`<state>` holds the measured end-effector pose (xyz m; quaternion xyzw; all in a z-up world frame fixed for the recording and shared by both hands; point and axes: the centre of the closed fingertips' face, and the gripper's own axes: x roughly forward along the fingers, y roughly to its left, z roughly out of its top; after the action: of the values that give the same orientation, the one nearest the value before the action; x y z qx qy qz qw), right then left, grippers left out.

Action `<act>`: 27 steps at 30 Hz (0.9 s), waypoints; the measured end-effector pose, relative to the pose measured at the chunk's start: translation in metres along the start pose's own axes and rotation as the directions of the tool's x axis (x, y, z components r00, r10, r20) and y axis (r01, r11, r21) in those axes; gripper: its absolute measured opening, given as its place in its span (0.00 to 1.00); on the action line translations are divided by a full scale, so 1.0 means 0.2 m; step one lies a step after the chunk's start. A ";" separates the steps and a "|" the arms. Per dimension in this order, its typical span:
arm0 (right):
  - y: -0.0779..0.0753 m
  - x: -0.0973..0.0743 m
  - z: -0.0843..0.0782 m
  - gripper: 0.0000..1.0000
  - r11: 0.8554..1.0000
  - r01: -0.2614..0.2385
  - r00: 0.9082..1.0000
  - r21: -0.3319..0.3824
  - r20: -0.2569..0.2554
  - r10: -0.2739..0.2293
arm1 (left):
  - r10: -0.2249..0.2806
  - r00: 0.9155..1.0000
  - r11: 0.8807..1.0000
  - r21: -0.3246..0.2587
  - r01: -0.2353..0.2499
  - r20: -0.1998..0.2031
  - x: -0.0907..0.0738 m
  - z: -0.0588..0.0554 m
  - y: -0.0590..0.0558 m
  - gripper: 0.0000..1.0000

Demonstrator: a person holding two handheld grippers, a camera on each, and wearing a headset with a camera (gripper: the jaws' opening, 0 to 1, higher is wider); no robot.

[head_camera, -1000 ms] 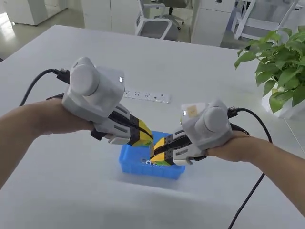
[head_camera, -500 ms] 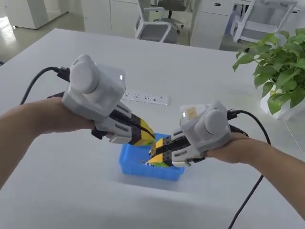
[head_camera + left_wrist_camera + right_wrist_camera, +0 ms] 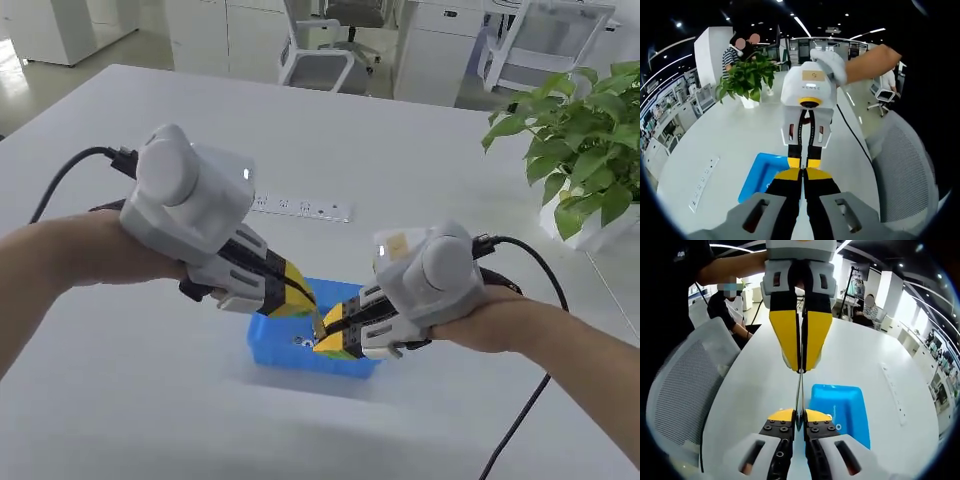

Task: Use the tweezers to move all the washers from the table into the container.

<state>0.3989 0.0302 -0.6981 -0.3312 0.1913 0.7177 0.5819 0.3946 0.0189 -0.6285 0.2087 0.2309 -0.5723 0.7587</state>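
Thin metal tweezers [image 3: 799,390] span the gap between my two grippers, over the blue container [image 3: 268,348]. My left gripper [image 3: 312,308] is shut on the tweezers' upper end and faces me as the left gripper [image 3: 801,367] in the right gripper view. My right gripper [image 3: 322,345] is shut on the other end, its yellow tips nearly meeting the left ones. In the left gripper view my left gripper [image 3: 803,172] meets the right gripper [image 3: 805,162] tip to tip beside the container [image 3: 757,175]. A small metallic piece [image 3: 300,342] lies inside the container; I cannot tell if it is a washer.
A white power strip [image 3: 300,208] lies on the white table [image 3: 150,400] behind the container. A potted plant [image 3: 580,150] stands at the table's right edge. Cables trail from both grippers. Office chairs [image 3: 315,45] stand beyond the far edge.
Both grippers have sunk slightly toward the blue container while staying tip to tip on the tweezers. The head camera has shifted a little.
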 end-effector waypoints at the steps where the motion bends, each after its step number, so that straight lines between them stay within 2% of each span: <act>1: 0.01 0.00 -0.01 0.07 1.000 0.001 1.000 -0.008 -0.013 -0.001 | -0.003 1.000 1.000 0.000 0.003 -0.006 0.00 -0.01 -0.01 0.05; 11: 0.07 0.02 -0.08 0.07 0.999 -0.025 0.996 -0.039 -0.088 0.022 | -0.018 0.998 1.000 -0.008 0.017 -0.060 0.03 -0.14 -0.07 0.05; 12: 0.08 0.02 -0.08 0.07 0.999 -0.030 0.995 -0.040 -0.098 0.026 | -0.021 0.996 1.000 -0.004 0.021 -0.083 0.03 -0.17 -0.07 0.05; 17: 0.10 0.04 -0.11 0.07 0.998 -0.045 0.990 -0.053 -0.132 0.038 | -0.027 0.990 1.000 0.006 0.028 -0.142 0.06 -0.25 -0.09 0.05; 20: 0.12 0.05 -0.12 0.07 0.996 -0.054 0.987 -0.067 -0.157 0.043 | -0.035 0.982 0.999 0.014 0.038 -0.184 0.08 -0.30 -0.11 0.05; 24: 0.13 0.07 -0.15 0.07 0.996 -0.063 0.983 -0.070 -0.176 0.050 | -0.041 0.978 0.999 0.010 0.044 -0.206 0.10 -0.35 -0.13 0.05; 27: 0.15 0.09 -0.16 0.07 0.996 -0.063 0.982 -0.068 -0.181 0.050 | -0.042 0.969 0.999 0.021 0.049 -0.243 0.12 -0.40 -0.13 0.05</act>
<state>0.3766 0.0139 -0.7375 -0.4100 0.2258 0.7077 0.5292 0.3670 0.0404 -0.7095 0.2818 0.3188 -0.5629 0.7085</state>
